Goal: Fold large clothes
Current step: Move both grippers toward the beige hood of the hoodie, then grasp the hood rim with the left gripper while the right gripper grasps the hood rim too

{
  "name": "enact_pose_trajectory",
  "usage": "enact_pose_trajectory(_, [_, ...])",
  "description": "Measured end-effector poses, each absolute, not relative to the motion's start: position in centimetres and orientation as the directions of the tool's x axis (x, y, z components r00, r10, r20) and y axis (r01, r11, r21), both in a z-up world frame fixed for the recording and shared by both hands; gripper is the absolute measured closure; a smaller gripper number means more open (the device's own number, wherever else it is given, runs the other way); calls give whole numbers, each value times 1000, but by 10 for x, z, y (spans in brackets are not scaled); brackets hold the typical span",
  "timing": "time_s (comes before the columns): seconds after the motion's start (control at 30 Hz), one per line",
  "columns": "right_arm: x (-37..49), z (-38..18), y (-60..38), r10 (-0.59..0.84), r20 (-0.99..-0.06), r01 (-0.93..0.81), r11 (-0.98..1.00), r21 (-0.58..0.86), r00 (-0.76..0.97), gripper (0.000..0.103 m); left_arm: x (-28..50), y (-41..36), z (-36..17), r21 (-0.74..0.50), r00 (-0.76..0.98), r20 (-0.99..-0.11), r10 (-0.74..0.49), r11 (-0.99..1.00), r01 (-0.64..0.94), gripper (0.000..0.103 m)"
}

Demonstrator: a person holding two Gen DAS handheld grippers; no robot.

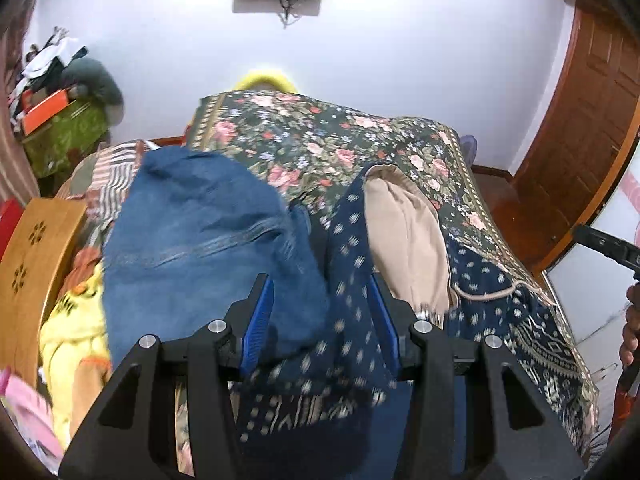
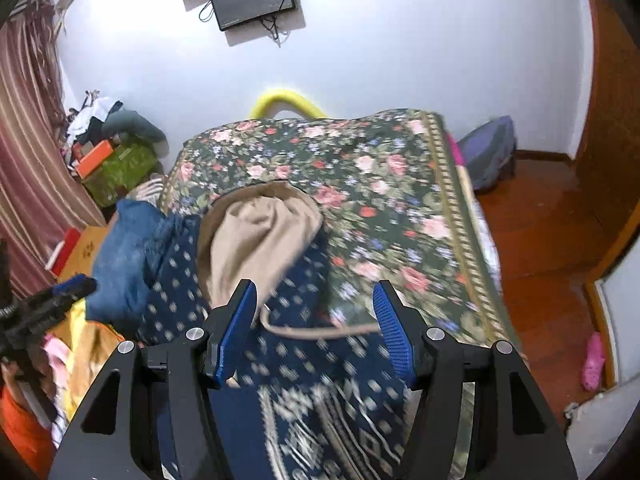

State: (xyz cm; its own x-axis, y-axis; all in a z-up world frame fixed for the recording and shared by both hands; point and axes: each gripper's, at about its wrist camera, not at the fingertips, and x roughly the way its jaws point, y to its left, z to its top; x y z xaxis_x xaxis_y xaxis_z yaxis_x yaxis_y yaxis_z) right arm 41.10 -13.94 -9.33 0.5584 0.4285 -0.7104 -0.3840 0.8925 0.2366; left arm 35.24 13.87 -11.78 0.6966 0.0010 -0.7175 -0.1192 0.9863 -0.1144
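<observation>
Partly blurred, the navy garment (image 1: 352,248) hides the left tool's (image 1: 320,312) grip.

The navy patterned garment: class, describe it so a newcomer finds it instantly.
Start at the floral bedspread covering the bed. At its near end lies the navy patterned garment, beside plain blue denim. Only it has pale dots and a beige lining.

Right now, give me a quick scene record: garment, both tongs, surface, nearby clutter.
garment: navy patterned dress with beige lining, lying on the bed
left tongs: open, jaws either side of dress fabric and blue jeans
right tongs: open, over the beige-trimmed edge of the dress
surface: floral bedspread
clutter: yellow garment beside the jeans
</observation>
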Motion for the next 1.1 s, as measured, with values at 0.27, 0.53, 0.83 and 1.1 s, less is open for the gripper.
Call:
enact_pose_trajectory(0.27, [482, -140, -97, 394, -784, -331, 909, 254, 479, 46, 424, 130, -151, -118, 643, -765, -22, 987, -106, 55])
enact_pose_trajectory(0.53, [542, -215, -72, 327, -884, -223, 939, 263, 333, 46, 479, 120, -188, -125, 593, -804, -36, 986, -110, 55])
enact_pose_trajectory(0.83, [552, -241, -71, 389, -889, -206, 916, 345, 242, 89, 492, 122, -215, -174, 570, -819, -68, 976, -133, 94])
enact_pose_trajectory(1.1, [499, -161, -86, 420, -812, -367, 888, 276, 405, 93, 442, 110, -163, -167, 636, -766, -100, 985, -47, 95])
